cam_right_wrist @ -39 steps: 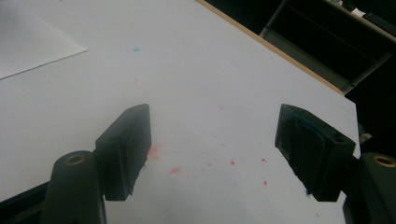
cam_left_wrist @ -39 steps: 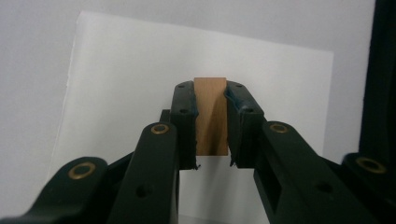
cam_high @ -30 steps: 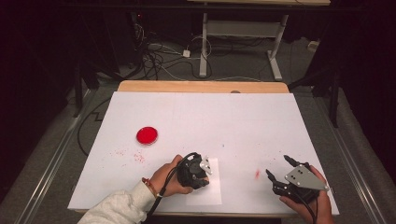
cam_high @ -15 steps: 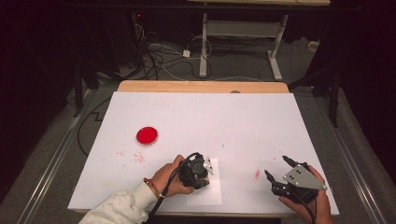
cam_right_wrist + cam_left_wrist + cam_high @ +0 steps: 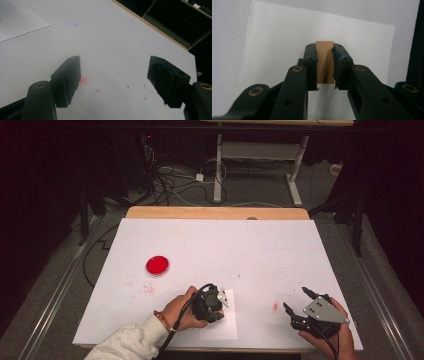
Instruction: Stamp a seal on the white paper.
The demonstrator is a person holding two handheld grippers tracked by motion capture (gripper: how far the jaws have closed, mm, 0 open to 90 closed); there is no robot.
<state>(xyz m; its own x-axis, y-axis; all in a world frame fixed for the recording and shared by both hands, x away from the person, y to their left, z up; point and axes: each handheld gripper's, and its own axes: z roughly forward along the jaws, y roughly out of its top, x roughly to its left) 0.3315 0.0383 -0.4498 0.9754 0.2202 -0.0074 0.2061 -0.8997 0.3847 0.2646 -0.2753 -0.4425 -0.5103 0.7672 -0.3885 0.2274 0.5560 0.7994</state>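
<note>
Nothing has moved since the earlier frames. Left gripper (image 5: 220, 301) stays clamped on a wooden block (image 5: 325, 61), fingers (image 5: 310, 62) pressing both its sides, over the paper sheet (image 5: 222, 327) near the worktop's (image 5: 225, 250) front edge. Right gripper (image 5: 113, 82) fingers wide open, empty, above red smudges (image 5: 86, 81).

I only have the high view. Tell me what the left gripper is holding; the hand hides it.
Observer: The left gripper is shut on a small wooden block.
Operator: Say what is under it.
Observer: A white paper sheet, seen in the left gripper view.
Operator: Report the right gripper's jaws.
Observer: The right gripper is open, with nothing between its jaws, above red specks on the table cover.
</note>
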